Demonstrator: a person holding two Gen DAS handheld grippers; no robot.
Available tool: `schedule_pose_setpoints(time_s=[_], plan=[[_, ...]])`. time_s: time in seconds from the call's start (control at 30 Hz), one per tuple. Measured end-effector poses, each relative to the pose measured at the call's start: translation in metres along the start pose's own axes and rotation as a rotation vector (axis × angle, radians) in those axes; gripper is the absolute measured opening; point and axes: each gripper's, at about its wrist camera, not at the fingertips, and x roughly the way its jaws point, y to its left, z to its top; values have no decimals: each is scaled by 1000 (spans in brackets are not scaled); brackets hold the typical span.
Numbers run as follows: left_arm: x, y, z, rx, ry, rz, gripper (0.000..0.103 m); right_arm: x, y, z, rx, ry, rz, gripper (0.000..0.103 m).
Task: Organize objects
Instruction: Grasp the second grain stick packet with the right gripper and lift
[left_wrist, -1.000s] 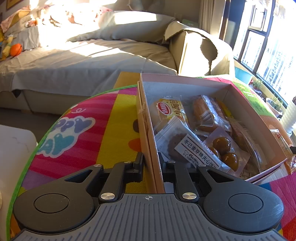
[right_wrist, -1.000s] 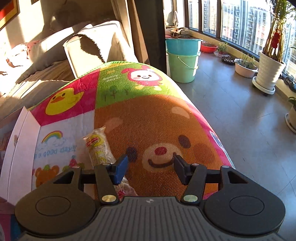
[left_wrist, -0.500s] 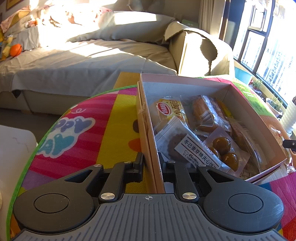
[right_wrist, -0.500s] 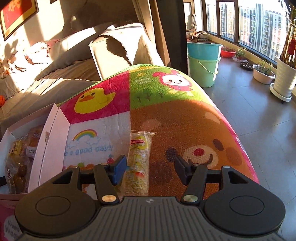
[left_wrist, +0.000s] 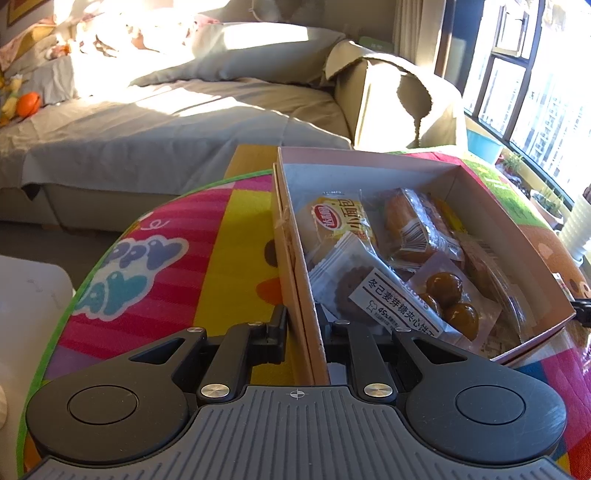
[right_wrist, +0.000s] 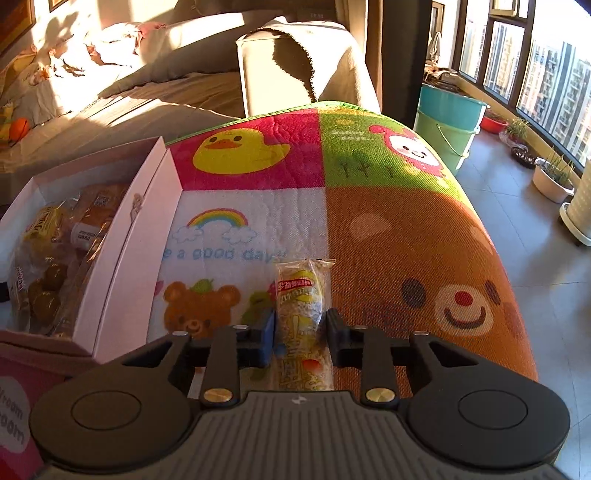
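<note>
An open pink cardboard box (left_wrist: 369, 158) holds several wrapped snacks (left_wrist: 406, 229) on a colourful cartoon mat (left_wrist: 221, 240). My left gripper (left_wrist: 303, 328) is shut on the box's near left wall, one finger outside and one inside. In the right wrist view the box (right_wrist: 122, 236) lies at the left. A long clear-wrapped rice snack bar (right_wrist: 301, 291) lies on the mat (right_wrist: 406, 240), pointing away from me. My right gripper (right_wrist: 301, 332) straddles the bar's near half; its jaws are closing and both pads touch the wrapper's sides.
A beige sofa (left_wrist: 184, 110) with cushions runs behind the mat. Teal and green buckets (right_wrist: 447, 125) and plant pots (right_wrist: 554, 181) stand on the tiled floor at the right, past the mat's rounded edge. A white surface (left_wrist: 29, 295) sits at the left.
The right gripper swung across the mat until the snack bar lay between its fingers, then its jaws closed in on the bar. The left gripper and the box stayed put.
</note>
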Motion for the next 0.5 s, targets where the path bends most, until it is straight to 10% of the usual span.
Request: schedule_pose_setpoints(time_s=[0.5], plan=[[1,2,-1,-24,-11,-18,17,-118,52,-37,-145,-19,143,28]])
